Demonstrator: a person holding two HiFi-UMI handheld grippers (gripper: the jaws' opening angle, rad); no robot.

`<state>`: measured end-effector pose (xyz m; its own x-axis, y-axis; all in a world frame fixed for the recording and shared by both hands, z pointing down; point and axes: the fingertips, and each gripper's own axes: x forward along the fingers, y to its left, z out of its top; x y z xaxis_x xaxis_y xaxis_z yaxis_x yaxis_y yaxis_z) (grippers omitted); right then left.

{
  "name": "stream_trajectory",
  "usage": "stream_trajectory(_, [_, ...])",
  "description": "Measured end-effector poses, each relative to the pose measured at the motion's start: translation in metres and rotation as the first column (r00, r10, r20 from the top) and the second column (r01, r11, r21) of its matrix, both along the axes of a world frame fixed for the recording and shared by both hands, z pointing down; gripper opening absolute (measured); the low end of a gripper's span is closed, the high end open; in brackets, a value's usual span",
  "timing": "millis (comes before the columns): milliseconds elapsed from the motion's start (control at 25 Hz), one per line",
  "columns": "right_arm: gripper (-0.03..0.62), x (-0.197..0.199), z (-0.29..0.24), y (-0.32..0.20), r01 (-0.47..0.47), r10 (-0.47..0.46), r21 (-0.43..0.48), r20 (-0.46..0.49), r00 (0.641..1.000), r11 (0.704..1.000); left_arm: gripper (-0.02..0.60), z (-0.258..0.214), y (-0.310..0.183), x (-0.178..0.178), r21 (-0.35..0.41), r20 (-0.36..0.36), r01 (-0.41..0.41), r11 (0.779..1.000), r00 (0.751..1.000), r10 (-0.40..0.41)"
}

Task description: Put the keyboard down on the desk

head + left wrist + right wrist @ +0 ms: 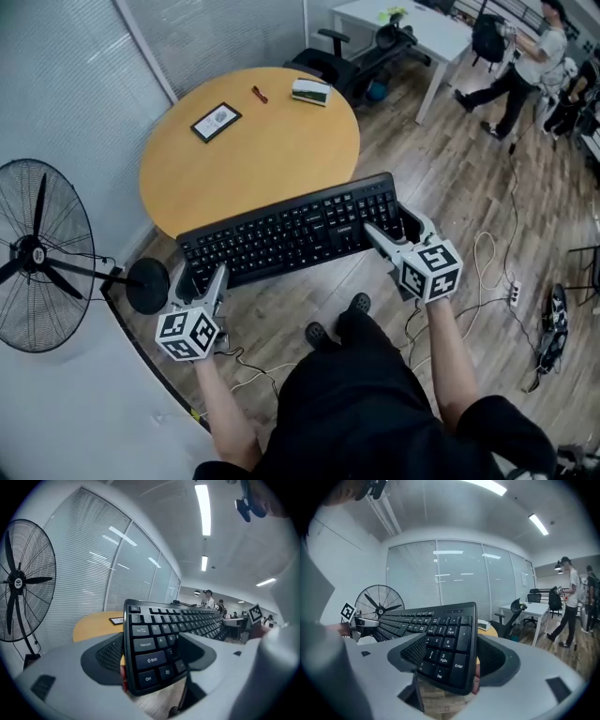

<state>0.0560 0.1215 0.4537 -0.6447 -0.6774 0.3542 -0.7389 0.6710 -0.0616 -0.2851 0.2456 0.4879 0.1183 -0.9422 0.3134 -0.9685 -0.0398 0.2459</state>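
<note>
Keyboard (291, 230), black and full-size, hung by the desk's (281, 141) near edge, its ends clamped in wide-spread jaws of left gripper (204, 281) and right gripper (394, 236).

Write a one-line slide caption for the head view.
The left gripper and right gripper clamp the ends of a black keyboard near a round wooden table.

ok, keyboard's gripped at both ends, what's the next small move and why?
Probably ease the keyboard forward until it is fully over the round table. The left gripper and right gripper clamp its ends, and it hangs across the table's near edge, partly over floor.
</note>
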Motion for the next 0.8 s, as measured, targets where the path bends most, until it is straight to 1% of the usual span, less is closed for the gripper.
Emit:
stream_trajectory(200, [0.344,-0.002,0.004,-0.001,-0.03,0.029,-0.025,-0.003,1.0,0.999,0.353,0.005,-0.01,-0.004,-0.012,-0.009,-0.029,1.0,1.0,0.029])
stream_trajectory(400, [0.344,0.007,0.019,0.001,-0.053,0.052,-0.053,-0.005,0.999,0.997,0.353,0.017,-0.014,0.001,-0.038,-0.01,-0.052,0.998,0.999,0.051])
stream_trajectory(480, [0.344,0.014,0.024,-0.001,-0.056,0.056,-0.062,-0.004,0.998,0.996,0.353,0.021,-0.018,0.008,-0.045,-0.008,-0.055,0.997,0.998,0.055])
stream_trajectory(680, [0.344,0.044,0.029,-0.02,-0.052,0.053,-0.065,0.018,0.998,0.997,0.353,0.018,-0.035,0.038,-0.05,0.015,-0.051,0.997,0.999,0.052])
stream_trajectory(800, [0.344,0.047,0.029,-0.039,-0.045,0.048,-0.066,0.032,0.998,0.997,0.353,0.012,-0.052,0.041,-0.051,0.029,-0.044,0.998,0.999,0.045])
